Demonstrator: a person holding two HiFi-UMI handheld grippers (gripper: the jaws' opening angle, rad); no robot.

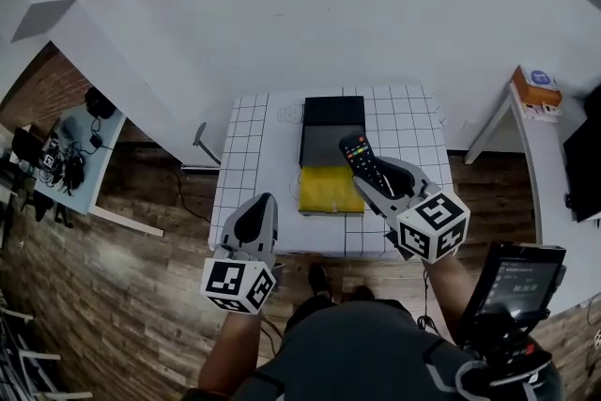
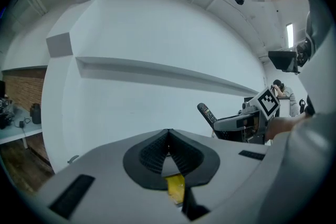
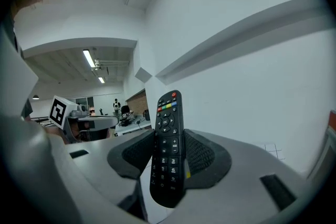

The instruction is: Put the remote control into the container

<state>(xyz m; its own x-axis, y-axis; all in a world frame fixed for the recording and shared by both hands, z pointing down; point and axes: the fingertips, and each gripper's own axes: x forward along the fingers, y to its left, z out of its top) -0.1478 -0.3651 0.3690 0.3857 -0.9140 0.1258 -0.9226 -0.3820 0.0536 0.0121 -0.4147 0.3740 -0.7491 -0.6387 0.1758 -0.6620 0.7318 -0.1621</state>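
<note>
A black remote control [image 1: 362,161] with coloured buttons stands up between the pads of my right gripper [image 1: 374,172], which is shut on its lower half. In the right gripper view the remote [image 3: 167,147] points upward at the wall. It hangs above the right edge of the container, a black box [image 1: 332,129] with a yellow part [image 1: 330,191] adjoining it at the front, on the grid-patterned table [image 1: 254,155]. My left gripper [image 1: 256,211] hovers at the table's front left corner, jaws together and empty [image 2: 168,140].
A white desk with an orange box [image 1: 536,87] stands at the right. Another desk with cables [image 1: 73,150] is at the left. A device with a screen [image 1: 515,288] sits near my right arm. Wooden floor surrounds the table.
</note>
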